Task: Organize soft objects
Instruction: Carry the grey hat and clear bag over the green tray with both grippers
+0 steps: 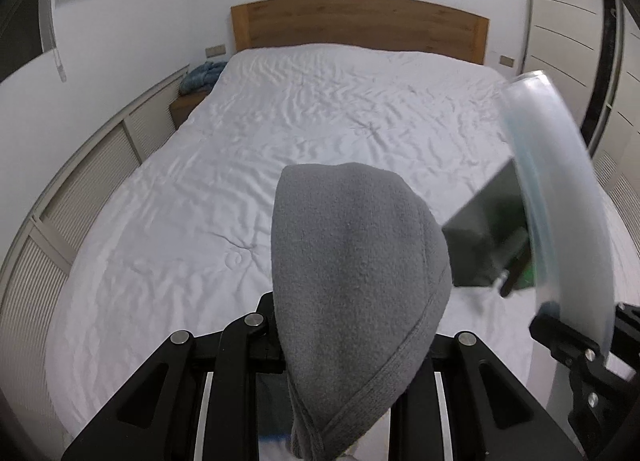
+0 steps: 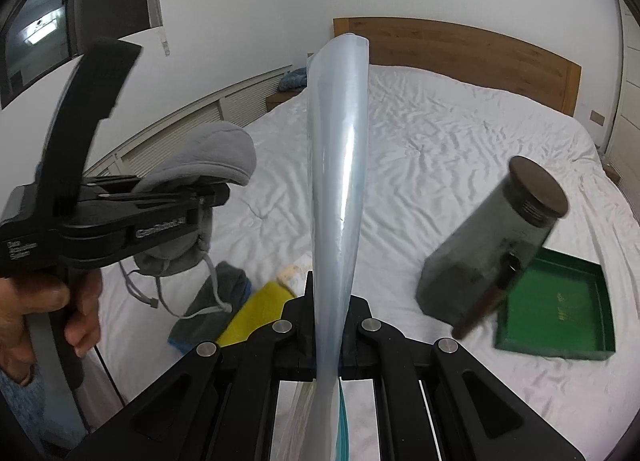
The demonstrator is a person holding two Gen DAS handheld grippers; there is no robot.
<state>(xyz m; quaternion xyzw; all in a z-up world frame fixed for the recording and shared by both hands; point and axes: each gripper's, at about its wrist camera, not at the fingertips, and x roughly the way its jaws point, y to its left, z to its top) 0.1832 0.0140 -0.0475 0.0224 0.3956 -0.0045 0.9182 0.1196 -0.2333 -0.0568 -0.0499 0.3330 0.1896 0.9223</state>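
**Bedroom packing: fleece pouch and plastic bag held ready above the bed**

White, rumpled bedding [image 1: 280,133] fills the room below a wooden headboard [image 1: 360,21]. Above it, the left hand-held gripper [image 2: 208,197] is pinched on a grey fleece drawstring pouch [image 1: 352,281], whose cords dangle in the right view. It is lifted clear, probably so it can go into the bag. The right hand-held gripper [image 2: 326,341] is pressed together on a clear blue-tinted zip bag [image 2: 340,161], gripped at its edge so it stands upright. Just beside the bag hangs a blurred dark cylindrical thing [image 2: 496,237]; what holds it I cannot tell. On the bed lie a green box lid [image 2: 560,305], a yellow cloth [image 2: 260,309] and a dark grey folded cloth [image 2: 212,301], seemingly waiting to be sorted.
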